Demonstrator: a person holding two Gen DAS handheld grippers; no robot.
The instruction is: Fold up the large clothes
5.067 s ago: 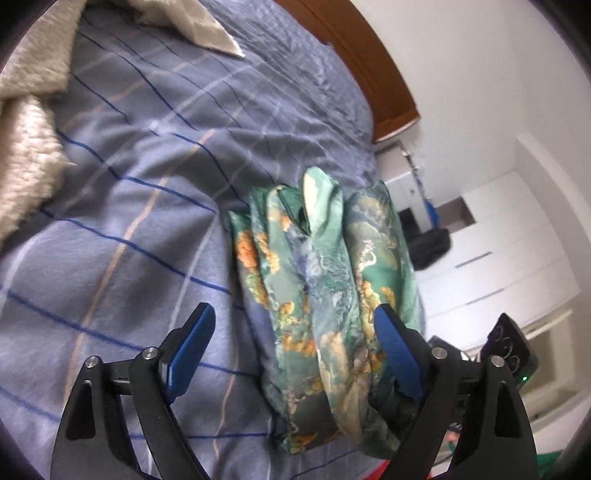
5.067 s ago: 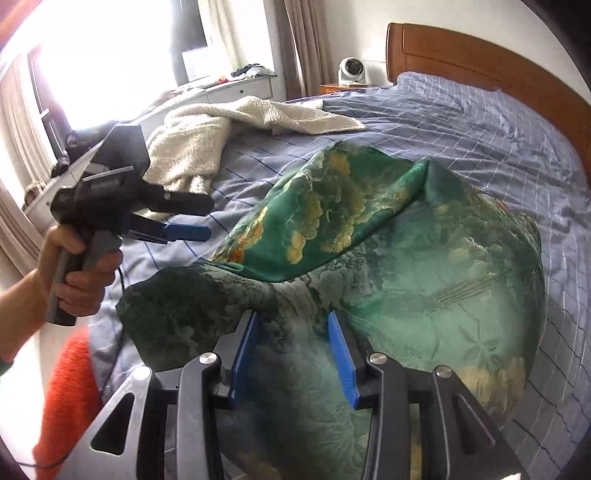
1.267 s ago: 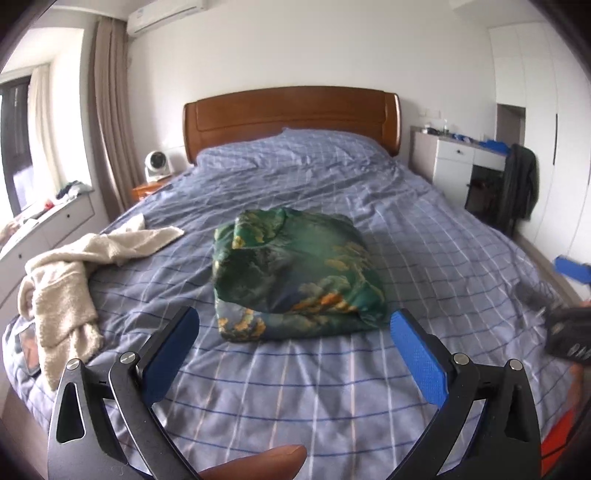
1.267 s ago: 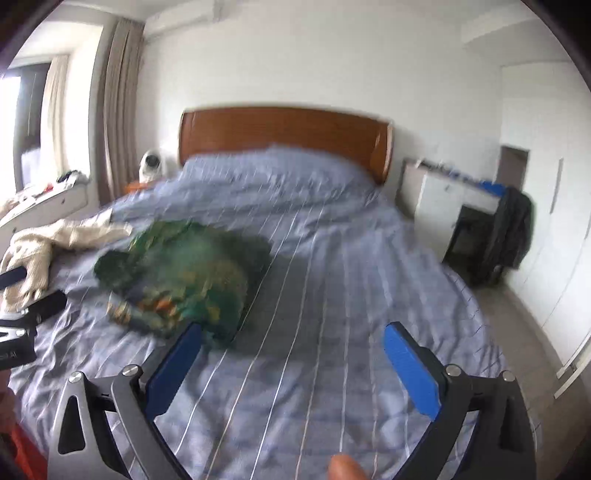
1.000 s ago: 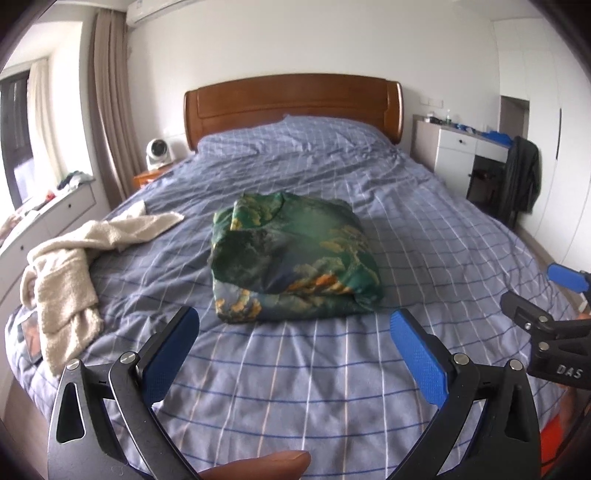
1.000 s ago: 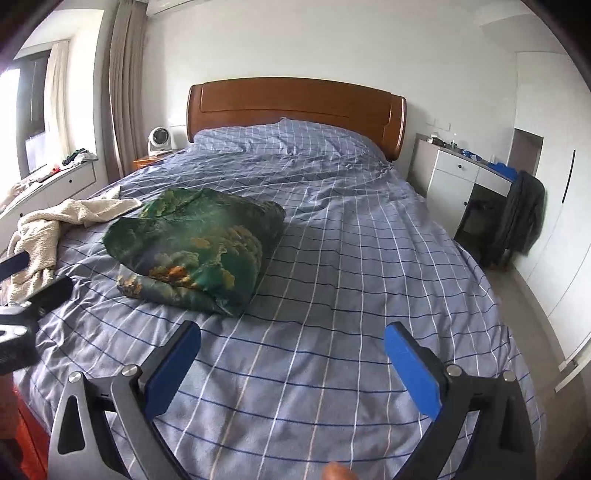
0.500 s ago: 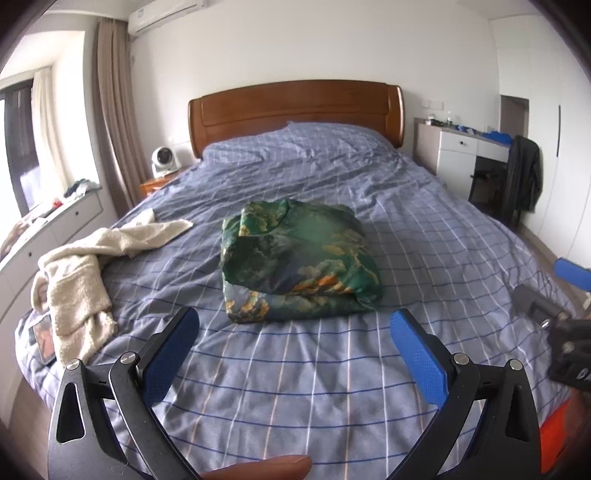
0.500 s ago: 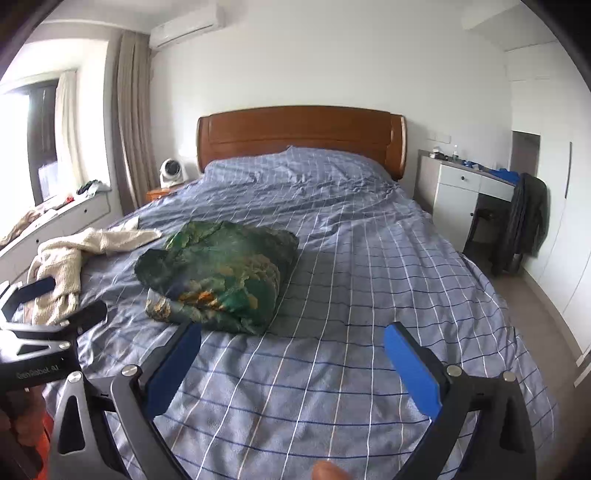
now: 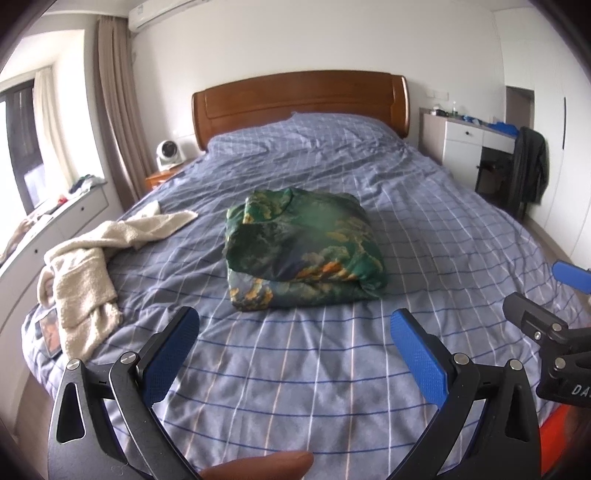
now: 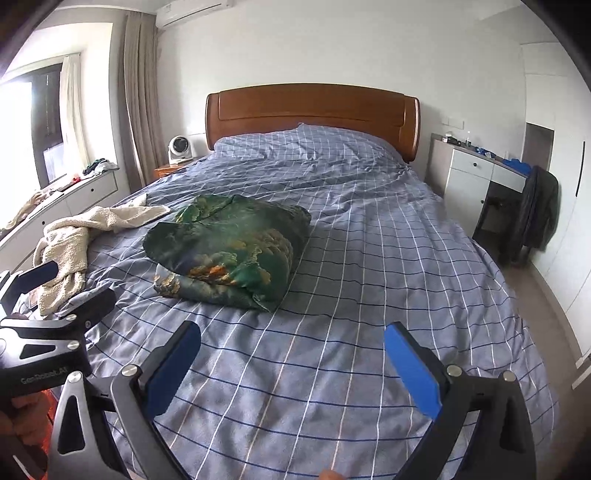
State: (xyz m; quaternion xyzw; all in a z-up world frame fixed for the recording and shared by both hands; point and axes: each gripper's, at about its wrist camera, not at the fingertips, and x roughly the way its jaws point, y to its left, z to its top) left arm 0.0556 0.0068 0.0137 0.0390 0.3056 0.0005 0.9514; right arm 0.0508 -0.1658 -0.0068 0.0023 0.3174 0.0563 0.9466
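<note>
Glossy cloth bundle — wooden headboard

Both wrist cams face headboard, sharing bed.

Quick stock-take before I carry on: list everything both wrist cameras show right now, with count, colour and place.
Folded garment: one, green with orange and yellow print, middle of the bed.
Towel: one, cream, crumpled at the bed's left edge.
Bed cover: one, blue-grey check.
Headboard: one, brown wood, against the far wall.
Fan: one, white, on the nightstand left of the headboard.
Desk: one, white, right of the bed.
Dark jacket: one, hung by the desk.
Curtain: beige, by the window.
Air conditioner: one, white, high on the wall.
Left gripper: blue fingers open, empty, above the bed's foot.
Right gripper: blue fingers open, empty.
</note>
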